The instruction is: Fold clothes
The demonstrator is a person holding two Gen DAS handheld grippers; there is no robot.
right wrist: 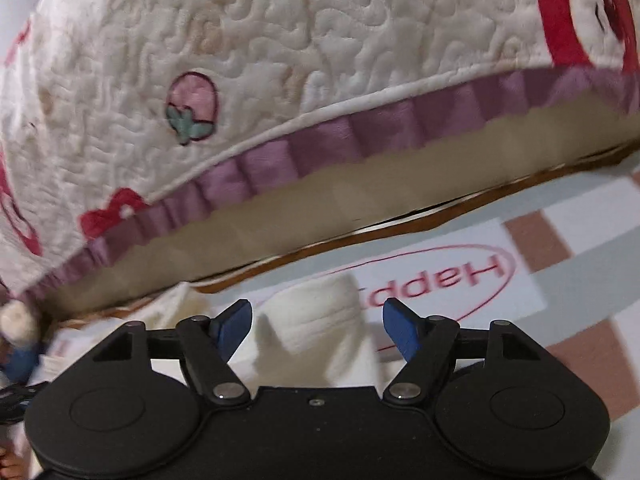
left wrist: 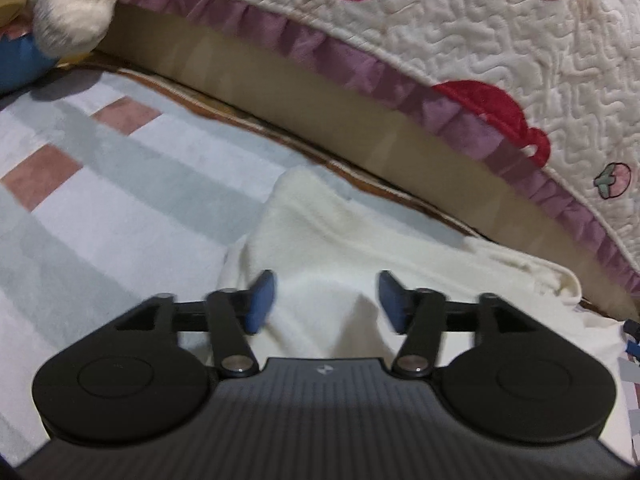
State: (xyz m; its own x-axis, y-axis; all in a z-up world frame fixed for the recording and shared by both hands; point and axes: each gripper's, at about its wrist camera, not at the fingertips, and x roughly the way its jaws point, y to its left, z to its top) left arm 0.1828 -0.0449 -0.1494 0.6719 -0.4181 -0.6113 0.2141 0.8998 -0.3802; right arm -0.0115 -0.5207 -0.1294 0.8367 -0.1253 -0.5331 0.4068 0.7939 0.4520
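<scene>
A cream knitted garment (left wrist: pixel 352 248) lies on the pale striped bedsheet (left wrist: pixel 120 216) beside the bed's padded edge. My left gripper (left wrist: pixel 326 300) hovers just above it, open, its blue pads apart with cloth below them and nothing pinched. In the right wrist view a folded end of the same cream garment (right wrist: pixel 320 320) lies in front of my right gripper (right wrist: pixel 316 328), which stands wide open with the cloth between and below its blue pads, untouched by either.
A quilted cream cover (left wrist: pixel 500 48) with red shapes and a purple frill (right wrist: pixel 320 136) overhangs a tan side panel along the far side. A plush toy (left wrist: pixel 68 12) sits at the far left. The sheet carries a red printed oval with lettering (right wrist: pixel 460 276).
</scene>
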